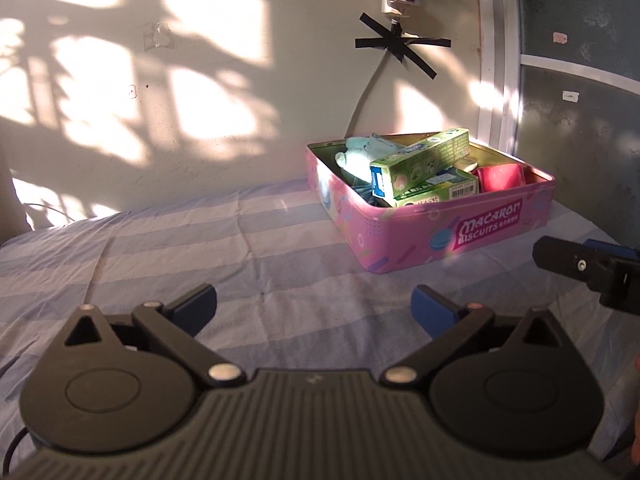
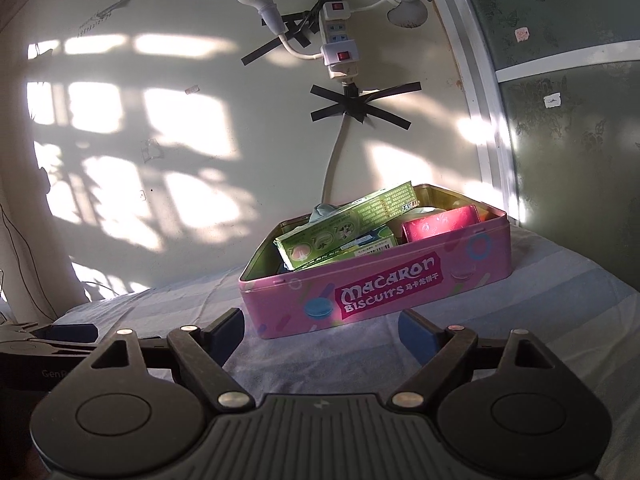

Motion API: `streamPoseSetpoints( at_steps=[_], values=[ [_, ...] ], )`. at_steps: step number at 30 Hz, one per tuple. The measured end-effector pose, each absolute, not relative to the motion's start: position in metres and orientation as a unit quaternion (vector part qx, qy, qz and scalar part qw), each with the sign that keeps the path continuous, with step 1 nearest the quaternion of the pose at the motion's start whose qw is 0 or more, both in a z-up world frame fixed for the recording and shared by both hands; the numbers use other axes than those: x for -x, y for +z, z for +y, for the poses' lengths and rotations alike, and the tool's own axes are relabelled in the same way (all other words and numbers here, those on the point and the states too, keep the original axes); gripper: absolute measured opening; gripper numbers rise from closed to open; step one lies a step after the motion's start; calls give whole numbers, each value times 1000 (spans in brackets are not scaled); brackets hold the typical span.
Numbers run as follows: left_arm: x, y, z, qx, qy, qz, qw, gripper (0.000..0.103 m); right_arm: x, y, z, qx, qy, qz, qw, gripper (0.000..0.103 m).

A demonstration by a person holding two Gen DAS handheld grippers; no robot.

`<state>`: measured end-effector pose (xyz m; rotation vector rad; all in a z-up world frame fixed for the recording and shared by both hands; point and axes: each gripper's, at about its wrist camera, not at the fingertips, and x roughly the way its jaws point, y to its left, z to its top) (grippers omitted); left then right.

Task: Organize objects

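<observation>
A pink "Macaron Biscuits" tin [image 1: 460, 236] stands open on the striped cloth near the wall; it also shows in the right wrist view [image 2: 384, 296]. Inside lie green boxes [image 1: 420, 160] [image 2: 340, 232], a red box [image 1: 500, 176] [image 2: 440, 224] and a pale soft toy [image 1: 360, 152]. My left gripper [image 1: 314, 306] is open and empty, low over the cloth, in front and left of the tin. My right gripper [image 2: 320, 332] is open and empty just before the tin's front wall; its finger shows at the left wrist view's right edge [image 1: 568, 262].
The blue and white striped cloth [image 1: 200, 248] covers the surface. A wall with a taped power strip [image 2: 338, 48] and cable stands behind the tin. A window frame [image 2: 480, 120] is at the right. The left gripper's body shows at the right wrist view's left edge [image 2: 48, 340].
</observation>
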<state>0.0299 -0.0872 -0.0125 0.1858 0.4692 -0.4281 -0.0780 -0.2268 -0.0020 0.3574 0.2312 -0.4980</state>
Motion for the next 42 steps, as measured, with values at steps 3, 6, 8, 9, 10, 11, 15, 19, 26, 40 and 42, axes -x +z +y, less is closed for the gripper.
streamPoseSetpoints(
  at_steps=[3, 6, 8, 9, 10, 11, 15, 19, 26, 40, 42],
  values=[
    [-31, -15, -80, -92, -197, 242, 945, 103, 75, 1, -218, -178, -246, 110, 947, 91],
    [-33, -17, -74, -97, -180, 249, 947, 103, 74, 4, -211, -183, -243, 104, 947, 96],
    [-34, -19, -69, -94, -176, 249, 948, 103, 72, 6, -206, -183, -244, 101, 947, 98],
    [-34, -19, -67, -91, -175, 251, 948, 103, 71, 6, -205, -183, -244, 100, 947, 98],
    [-34, -20, -65, -89, -174, 252, 948, 103, 71, 6, -203, -184, -245, 100, 947, 99],
    [-34, -20, -63, -88, -171, 252, 948, 103, 70, 6, -202, -184, -245, 100, 947, 99],
    [-35, -20, -59, -87, -156, 249, 952, 103, 68, 5, -200, -190, -248, 100, 945, 100],
    [-34, -18, -56, -93, -137, 240, 956, 103, 67, 4, -198, -194, -250, 101, 943, 102],
    [-27, -16, -58, -104, -130, 224, 960, 103, 66, 3, -194, -197, -252, 104, 942, 102],
    [-24, -15, -64, -107, -147, 239, 954, 103, 68, -7, -203, -225, -271, 111, 929, 102],
    [-22, -15, -66, -114, -148, 234, 954, 103, 68, -8, -204, -229, -271, 112, 928, 102]
  ],
)
